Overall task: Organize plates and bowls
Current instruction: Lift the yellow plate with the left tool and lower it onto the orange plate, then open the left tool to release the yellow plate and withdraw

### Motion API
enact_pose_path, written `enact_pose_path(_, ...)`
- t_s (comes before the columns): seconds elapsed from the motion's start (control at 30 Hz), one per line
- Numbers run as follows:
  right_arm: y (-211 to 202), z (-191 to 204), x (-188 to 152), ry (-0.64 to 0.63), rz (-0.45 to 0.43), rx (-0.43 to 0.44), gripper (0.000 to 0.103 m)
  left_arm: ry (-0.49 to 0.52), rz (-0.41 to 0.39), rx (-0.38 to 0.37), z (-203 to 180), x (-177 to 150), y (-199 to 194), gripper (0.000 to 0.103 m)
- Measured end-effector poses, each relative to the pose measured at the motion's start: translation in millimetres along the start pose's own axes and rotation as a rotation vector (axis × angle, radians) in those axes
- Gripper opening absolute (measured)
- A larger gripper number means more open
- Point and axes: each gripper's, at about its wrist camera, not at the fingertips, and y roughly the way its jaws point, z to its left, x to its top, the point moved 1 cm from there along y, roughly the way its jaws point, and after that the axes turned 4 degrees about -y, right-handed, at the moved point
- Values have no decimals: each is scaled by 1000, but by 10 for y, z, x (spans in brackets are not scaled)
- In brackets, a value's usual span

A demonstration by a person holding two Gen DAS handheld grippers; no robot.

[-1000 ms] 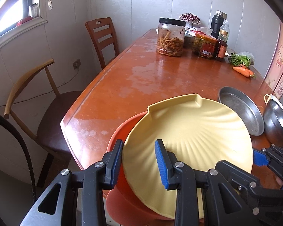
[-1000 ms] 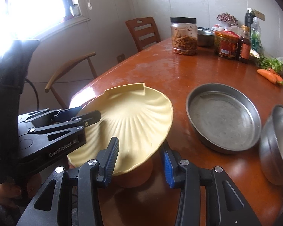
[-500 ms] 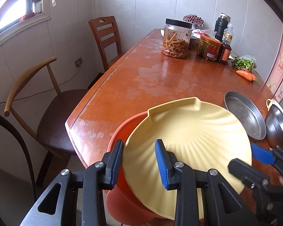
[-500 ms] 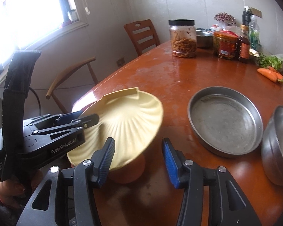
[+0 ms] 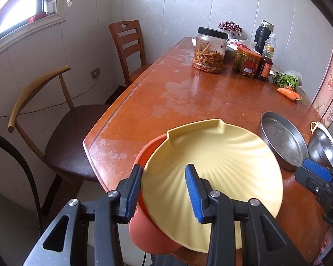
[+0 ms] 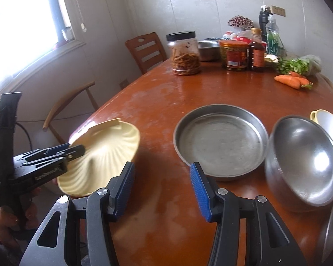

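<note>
White "GenRobot.AI" on left gripper [image 6: 71,151]

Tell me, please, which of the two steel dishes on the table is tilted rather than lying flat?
The deep round steel bowl, right of the right gripper, is tipped up on its side. The shallow steel pan beside it lies flat.

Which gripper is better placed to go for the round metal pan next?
Right. The right gripper is open and empty, with the metal pan just ahead of it. The left gripper is busy holding the yellow shell plate over the orange bowl.
</note>
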Motion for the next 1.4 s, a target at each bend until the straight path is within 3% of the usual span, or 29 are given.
enact_pose_path(0.2,95,-74,12,-28,30,-29,53,-6,-30,2,2,17,-137,55)
enact_pose_path(0.53,450,-42,102,-173,102,-87,53,-11,-68,-20,-46,13,-358,56)
enact_pose_path(0.83,492,1,45,-217,159,-38,49,-27,-40,23,-41,17,-281,57)
enact_pose_path(1.4,15,157,-400,-250,220,88,49,62,-55,-81,-471,-266,-592,57)
